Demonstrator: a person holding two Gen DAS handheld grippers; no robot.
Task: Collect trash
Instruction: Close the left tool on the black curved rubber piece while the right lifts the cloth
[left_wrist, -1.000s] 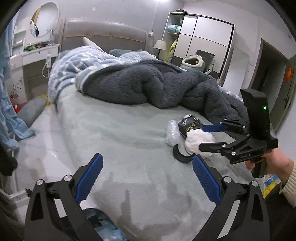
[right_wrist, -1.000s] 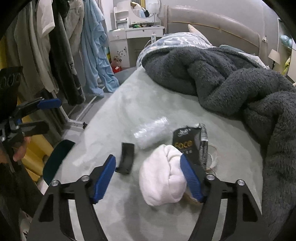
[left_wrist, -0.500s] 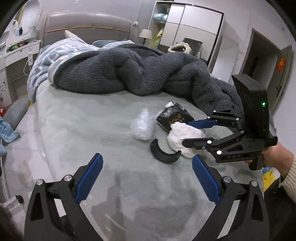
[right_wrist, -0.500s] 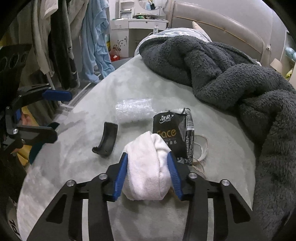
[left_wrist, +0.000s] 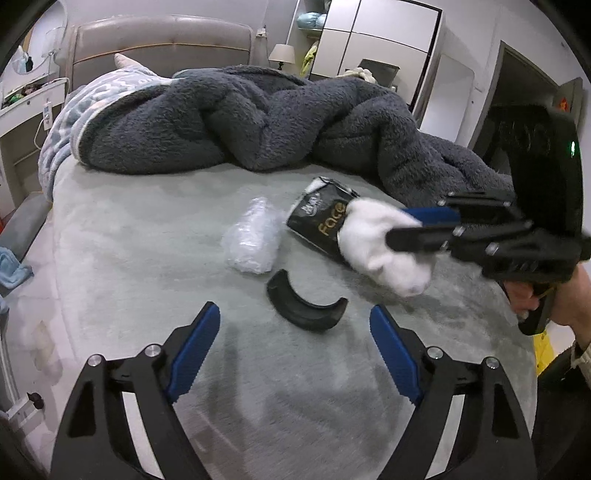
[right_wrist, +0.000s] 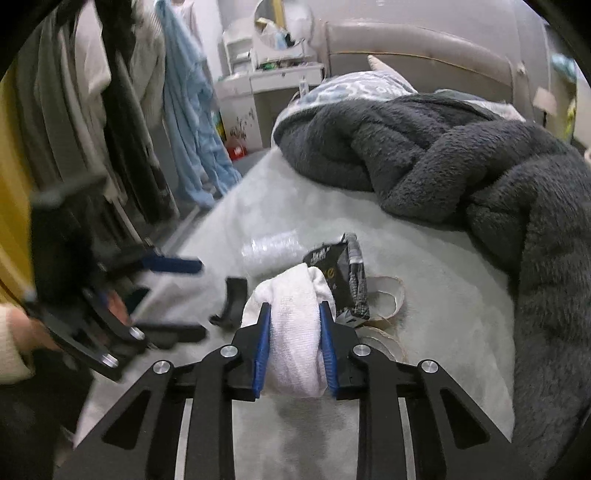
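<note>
Since a second ago my right gripper (right_wrist: 294, 345) has gone from standing spread around the white cloth bundle (right_wrist: 295, 325) to pinching it: its blue jaws now press into both flanks of the roll, which bulges out in front of them. In the left wrist view the bundle (left_wrist: 380, 251) looks raised a little off the bed (left_wrist: 147, 258), though blur keeps me from being sure.

My left gripper (left_wrist: 293, 347) hangs over the near part of the bed with its jaws spread wide and nothing between them. Just beyond its jaws lies a curved black plastic piece (left_wrist: 304, 306), flat on the grey-green cover. A little farther, to the left, sits a crumpled clear plastic wrapper (left_wrist: 253, 236). Beside that, to the right, lies a black packet (left_wrist: 321, 221) with gold lettering, its near end hidden behind the white bundle.

From the right wrist view, a pale loop of tape or ribbon (right_wrist: 388, 295) lies against the packet's far side, touching it. Farther back, a heap of dark grey fleece blanket (left_wrist: 258, 122) crosses the bed, with a blue patterned quilt (left_wrist: 92, 99) at its left end, near the padded headboard (left_wrist: 162, 48).
</note>
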